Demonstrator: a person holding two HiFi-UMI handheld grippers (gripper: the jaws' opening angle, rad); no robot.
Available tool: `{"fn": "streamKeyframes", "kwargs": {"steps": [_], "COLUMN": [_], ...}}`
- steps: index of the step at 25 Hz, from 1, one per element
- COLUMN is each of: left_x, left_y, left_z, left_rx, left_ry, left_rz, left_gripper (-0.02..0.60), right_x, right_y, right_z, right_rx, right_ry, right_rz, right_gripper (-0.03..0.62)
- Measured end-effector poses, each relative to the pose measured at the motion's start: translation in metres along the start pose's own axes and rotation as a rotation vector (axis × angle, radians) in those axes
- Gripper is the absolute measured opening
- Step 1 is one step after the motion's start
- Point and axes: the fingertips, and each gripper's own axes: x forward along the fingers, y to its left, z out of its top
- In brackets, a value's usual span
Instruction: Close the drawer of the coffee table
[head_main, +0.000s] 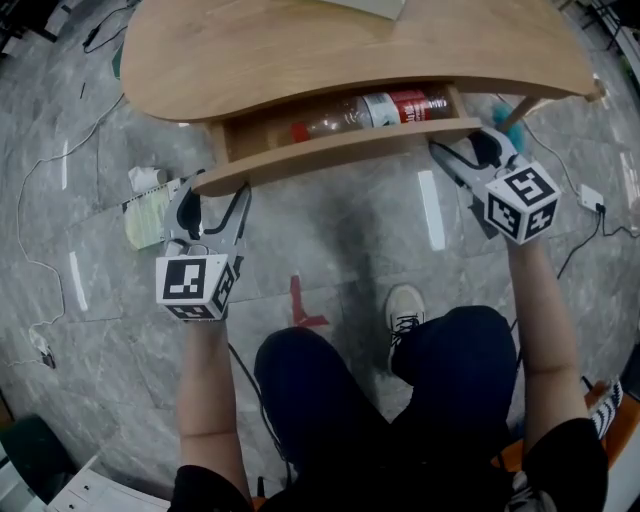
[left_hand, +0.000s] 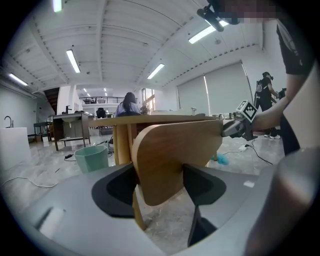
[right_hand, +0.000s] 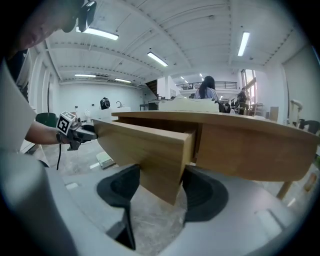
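Head view shows the drawer standing partly out of the coffee table, with a plastic bottle lying inside. The left gripper has its jaws clamped on the drawer front's left end, and the right gripper clamps the right end.

The head view looks steeply down from above the person's lap, with the counter near at twelve o'clock. The left gripper view sits low and close against one end of the drawer front, facing along it to the right hand-held gripper at two o'clock. The right gripper view faces back to the left hand-held gripper at nine o'clock. All three views share the drawer front.
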Motion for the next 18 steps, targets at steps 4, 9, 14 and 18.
{"fn": "streamKeyframes", "kwargs": {"steps": [4,9,14,18], "left_x": [0.013,0.027,0.039,0.042], "left_y": [0.011,0.021,0.027,0.033], "left_z": [0.002,0.005,0.006,0.004], "left_rx": [-0.011,-0.052,-0.086,-0.124], "left_ry": [0.007,0.015,0.027,0.038], "left_rz": [0.022,0.063,0.119,0.187], "left_gripper": [0.298,0.299,0.302,0.302], "right_x": [0.015,0.029,0.037,0.042], "right_y": [-0.009,-0.024,-0.035,-0.038], "right_z": [0.008,0.014,0.017,0.018], "right_rx": [0.0,0.064,0.159,0.178], "right_ry": [0.005,-0.006,-0.038,-0.046], "right_rz": [-0.008,-0.054,-0.164,-0.237], "right_gripper": [0.264,0.264,0.265,0.264]}}
